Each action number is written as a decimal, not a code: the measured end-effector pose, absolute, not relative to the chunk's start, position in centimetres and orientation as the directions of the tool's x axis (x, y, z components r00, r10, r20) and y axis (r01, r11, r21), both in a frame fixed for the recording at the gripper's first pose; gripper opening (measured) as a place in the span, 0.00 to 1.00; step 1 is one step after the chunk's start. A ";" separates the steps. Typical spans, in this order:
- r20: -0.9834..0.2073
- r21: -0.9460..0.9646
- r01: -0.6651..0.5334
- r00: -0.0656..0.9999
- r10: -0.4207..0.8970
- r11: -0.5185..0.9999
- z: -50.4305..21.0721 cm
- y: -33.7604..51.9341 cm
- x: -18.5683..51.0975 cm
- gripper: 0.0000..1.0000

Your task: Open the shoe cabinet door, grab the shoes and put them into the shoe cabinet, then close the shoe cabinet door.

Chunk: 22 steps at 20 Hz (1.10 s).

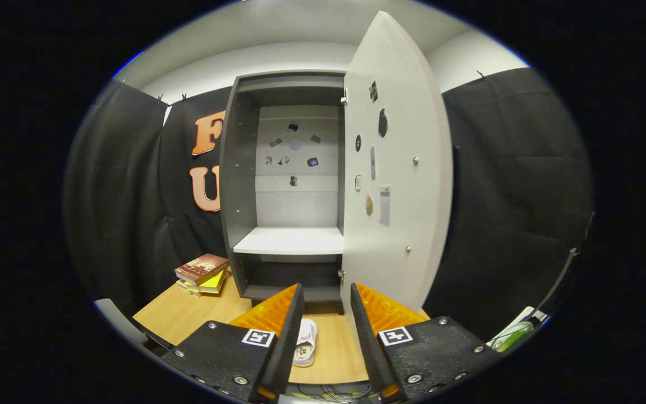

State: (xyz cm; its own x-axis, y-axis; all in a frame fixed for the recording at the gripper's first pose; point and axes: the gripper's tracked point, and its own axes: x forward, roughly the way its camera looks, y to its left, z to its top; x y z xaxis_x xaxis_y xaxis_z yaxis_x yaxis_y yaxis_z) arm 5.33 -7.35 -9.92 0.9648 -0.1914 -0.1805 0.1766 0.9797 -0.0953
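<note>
The shoe cabinet (241, 185) stands on the wooden table, dark grey outside. Its light door (398, 168) is swung wide open to the right, edge toward me. Inside, a white shelf (292, 240) sits at mid height with nothing on it, and a lower compartment lies beneath. A white shoe (305, 342) lies on the table close below me, seen in the gap between the fingers. My gripper (327, 300) is open, held above the shoe and short of the cabinet, with nothing between its fingers.
A stack of books (202, 274) lies on the table (183, 317) left of the cabinet. Small stickers dot the door's inner face and the cabinet's back wall. Black cloth hangs behind and at both sides.
</note>
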 end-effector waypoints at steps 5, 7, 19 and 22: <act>-0.252 -0.056 0.155 0.954 -0.164 0.986 -14.6 -4.2 7.1 0.69; -0.271 -0.054 0.150 0.949 -0.159 0.987 -16.1 -3.2 7.7 0.74; -0.445 0.001 0.127 0.888 -0.113 0.992 -27.2 -1.0 12.0 0.92; -0.488 0.042 0.125 0.868 -0.089 0.991 -30.5 -0.9 13.2 0.92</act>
